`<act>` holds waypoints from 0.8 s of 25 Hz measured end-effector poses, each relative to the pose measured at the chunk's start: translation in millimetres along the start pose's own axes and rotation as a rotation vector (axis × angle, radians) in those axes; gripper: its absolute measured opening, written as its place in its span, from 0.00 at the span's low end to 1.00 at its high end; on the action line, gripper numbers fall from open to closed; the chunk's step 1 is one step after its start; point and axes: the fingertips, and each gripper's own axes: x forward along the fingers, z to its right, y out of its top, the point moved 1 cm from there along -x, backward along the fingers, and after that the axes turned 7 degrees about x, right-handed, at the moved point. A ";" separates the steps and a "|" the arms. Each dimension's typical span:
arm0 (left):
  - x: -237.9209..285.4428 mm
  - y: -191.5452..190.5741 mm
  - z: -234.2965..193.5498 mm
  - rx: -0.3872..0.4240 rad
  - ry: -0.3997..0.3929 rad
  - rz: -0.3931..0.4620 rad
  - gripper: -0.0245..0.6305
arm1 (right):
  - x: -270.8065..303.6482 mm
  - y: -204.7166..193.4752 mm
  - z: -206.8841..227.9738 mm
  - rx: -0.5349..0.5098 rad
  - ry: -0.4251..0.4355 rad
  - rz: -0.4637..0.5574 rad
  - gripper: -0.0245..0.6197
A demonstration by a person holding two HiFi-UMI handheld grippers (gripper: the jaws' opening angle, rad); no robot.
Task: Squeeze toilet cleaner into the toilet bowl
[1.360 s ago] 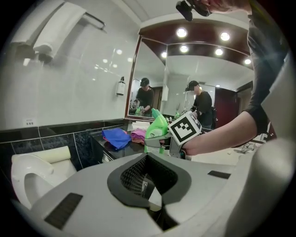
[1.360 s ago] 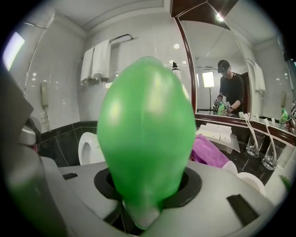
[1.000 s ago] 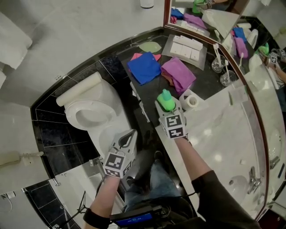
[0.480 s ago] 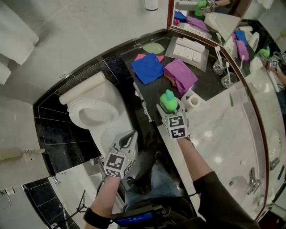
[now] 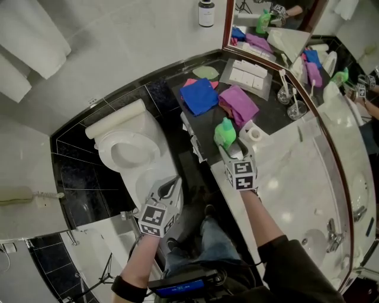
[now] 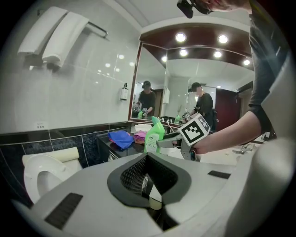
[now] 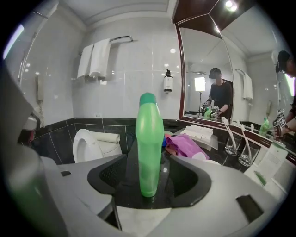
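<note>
Right gripper view: right gripper (image 7: 148, 162) jaws just opened wide, toilet cleaner bottle (image 7: 149, 134) stood upright between them, unclamped, on black counter (image 5: 207, 127) right of toilet (image 5: 127, 151). Left gripper (image 6: 147, 159) closed, empty, held before toilet.

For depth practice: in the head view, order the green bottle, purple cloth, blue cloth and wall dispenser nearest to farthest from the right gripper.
1. green bottle, between the jaws of the right gripper; they have just been opening
2. purple cloth, counter, just beyond
3. blue cloth, further left
4. wall dispenser, farthest back
</note>
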 end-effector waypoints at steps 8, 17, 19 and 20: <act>-99.6 -8.3 0.2 -0.001 0.043 0.036 0.04 | -90.0 -5.4 -77.8 -0.011 0.059 0.018 0.47; -254.1 -55.3 -7.4 -0.048 0.130 0.059 0.04 | -186.2 -16.5 -224.7 -0.030 0.243 0.059 0.14; -289.3 -68.4 -13.6 -0.052 0.158 0.065 0.04 | -204.0 -26.4 -264.5 -0.052 0.286 0.055 0.09; -306.2 -74.4 -17.4 -0.055 0.174 0.069 0.04 | -210.9 -31.7 -285.4 -0.067 0.312 0.048 0.08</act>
